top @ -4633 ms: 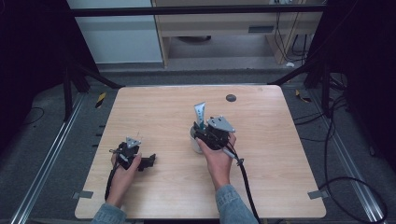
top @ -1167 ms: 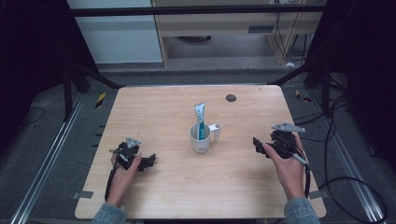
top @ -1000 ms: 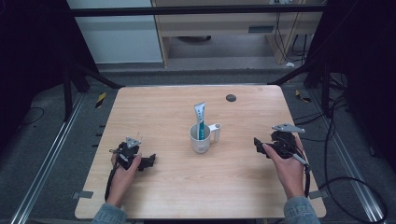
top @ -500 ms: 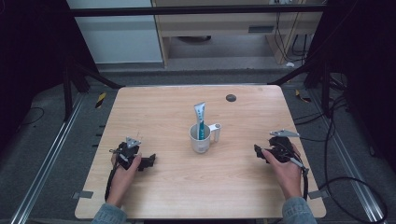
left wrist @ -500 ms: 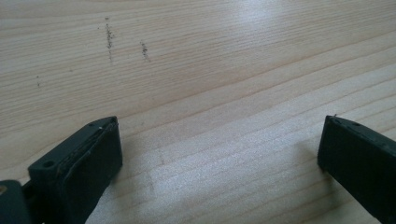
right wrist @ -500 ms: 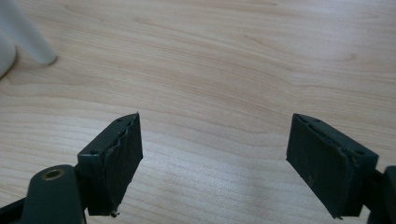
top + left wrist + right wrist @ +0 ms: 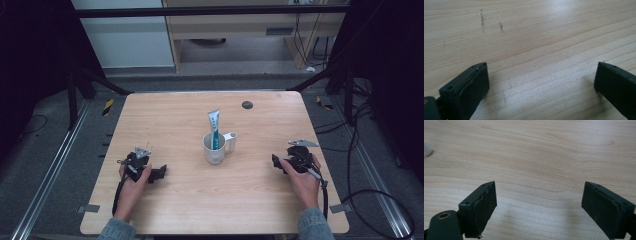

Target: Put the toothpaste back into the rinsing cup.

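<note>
One white mug (image 7: 216,148) holds one toothpaste tube (image 7: 214,125). My left gripper (image 7: 159,173) and right gripper (image 7: 276,162) rest low on the table (image 7: 170,115), jaws apart, empty.

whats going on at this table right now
A person rests a two-jaw gripper in each hand on the light wooden table. The left gripper and right gripper both have open jaws with nothing between them. Between them stands a white mug holding a white-and-teal toothpaste tube, untouched.
</note>
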Motion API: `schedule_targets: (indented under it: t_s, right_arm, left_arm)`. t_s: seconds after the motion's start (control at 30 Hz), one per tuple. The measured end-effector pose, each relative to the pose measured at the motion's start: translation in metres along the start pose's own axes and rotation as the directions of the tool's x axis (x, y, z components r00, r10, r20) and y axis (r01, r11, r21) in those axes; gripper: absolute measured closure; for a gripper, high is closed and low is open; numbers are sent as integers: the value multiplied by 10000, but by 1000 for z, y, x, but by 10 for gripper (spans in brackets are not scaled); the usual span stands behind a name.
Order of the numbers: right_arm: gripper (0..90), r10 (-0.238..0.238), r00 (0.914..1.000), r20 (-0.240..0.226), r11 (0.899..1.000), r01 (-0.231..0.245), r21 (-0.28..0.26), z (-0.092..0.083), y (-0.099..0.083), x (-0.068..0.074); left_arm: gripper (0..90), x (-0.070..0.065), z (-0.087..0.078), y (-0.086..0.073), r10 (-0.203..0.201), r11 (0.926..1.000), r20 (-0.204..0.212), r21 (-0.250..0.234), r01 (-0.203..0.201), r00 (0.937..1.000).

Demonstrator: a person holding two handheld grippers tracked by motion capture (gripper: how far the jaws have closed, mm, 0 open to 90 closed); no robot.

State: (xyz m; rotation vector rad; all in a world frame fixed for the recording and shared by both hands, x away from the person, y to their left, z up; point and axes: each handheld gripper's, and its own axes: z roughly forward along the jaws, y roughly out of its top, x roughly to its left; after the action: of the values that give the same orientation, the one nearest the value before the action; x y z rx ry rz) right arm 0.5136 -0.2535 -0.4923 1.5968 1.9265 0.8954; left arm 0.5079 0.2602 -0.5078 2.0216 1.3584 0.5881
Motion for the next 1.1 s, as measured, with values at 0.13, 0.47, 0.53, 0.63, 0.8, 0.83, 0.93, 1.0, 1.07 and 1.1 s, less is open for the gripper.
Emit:
schedule_targets:
  t_s: [0.13, 0.47, 0.53, 0.63, 0.8, 0.83, 0.93, 1.0, 1.07, 1.1]
  right_arm:
    - [114, 177, 9998, 75, 9998, -177, 30, 3, -1, -2]
    - [106, 543, 9982, 261, 9984, -546, 111, 11, -3, -9]
    - [105, 596, 9978, 295, 9980, -602, 170, 13, -5, -9]
    - [99, 543, 9978, 369, 9984, -548, 135, 15, -6, -7]
    - [83, 68, 9982, 597, 10000, -66, -21, 19, -8, -3]
    - [76, -72, 9980, 633, 10000, 71, 23, 19, -8, -1]
    - [59, -65, 9983, 573, 10000, 62, 58, 20, -8, -1]
    - [27, 35, 9978, 660, 9999, -44, 138, 20, -8, 0]
    - [12, 34, 9971, 759, 9998, -50, 205, 21, -8, -1]
    - [12, 85, 9969, 785, 9997, -103, 217, 21, -8, -1]
  left_arm:
    - [0, 0, 0, 0, -1, 10000, 0, -3, 1, 10000]
    - [0, 0, 0, 0, -1, 10000, 4, -21, 1, 10000]
    - [0, 0, 0, 0, 0, 10000, 7, -21, 0, 10000]
    - [0, 0, 0, 0, 0, 10000, 8, -21, 0, 10000]
    - [0, 0, 0, 0, 5, 10000, 8, -20, -5, 10000]
    - [0, 0, 0, 0, 7, 10000, 8, -18, -7, 10000]
    - [0, 0, 0, 0, 8, 10000, 10, -19, -8, 10000]
    - [0, 0, 0, 0, 6, 10000, 9, -19, -6, 10000]
    - [0, 0, 0, 0, 8, 10000, 7, -20, -8, 10000]
    - [0, 0, 0, 0, 10, 10000, 10, -20, -10, 10000]
